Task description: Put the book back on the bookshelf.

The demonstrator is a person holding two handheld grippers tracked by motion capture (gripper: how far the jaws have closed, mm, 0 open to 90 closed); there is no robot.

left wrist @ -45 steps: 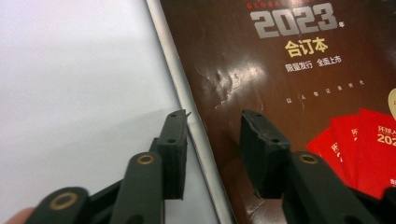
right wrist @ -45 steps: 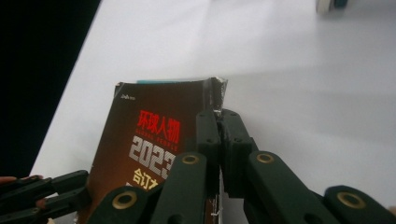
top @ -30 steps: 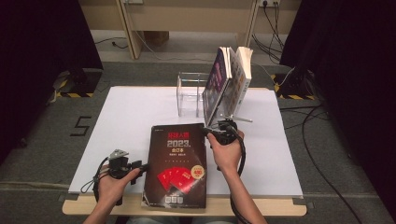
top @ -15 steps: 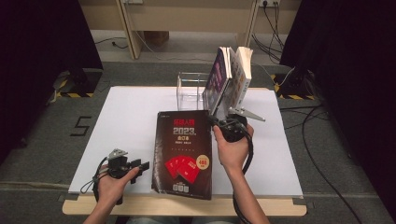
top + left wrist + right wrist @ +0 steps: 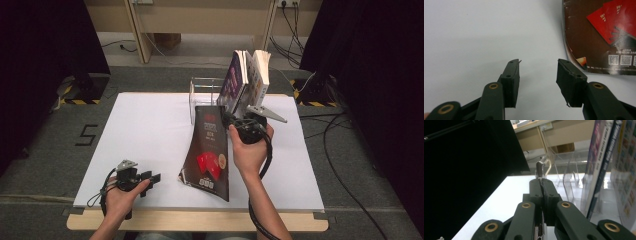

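Raised since a second ago: the dark book (image 5: 210,150) has gone from lying flat on the white table (image 5: 145,130) to tilting up, its top edge lifted by the right gripper (image 5: 231,121).

Right gripper jaws are pressed together on the book's upper right edge, seen edge-on in the right gripper view (image 5: 539,170); the book's bottom edge rests on the table. Its top leans just beside the clear rack (image 5: 205,95), where upright books (image 5: 247,77) stand. Left gripper (image 5: 152,177) rests near the front edge, jaws spread and holding nothing after just opening wider, just beside the book's lower left corner (image 5: 599,37).
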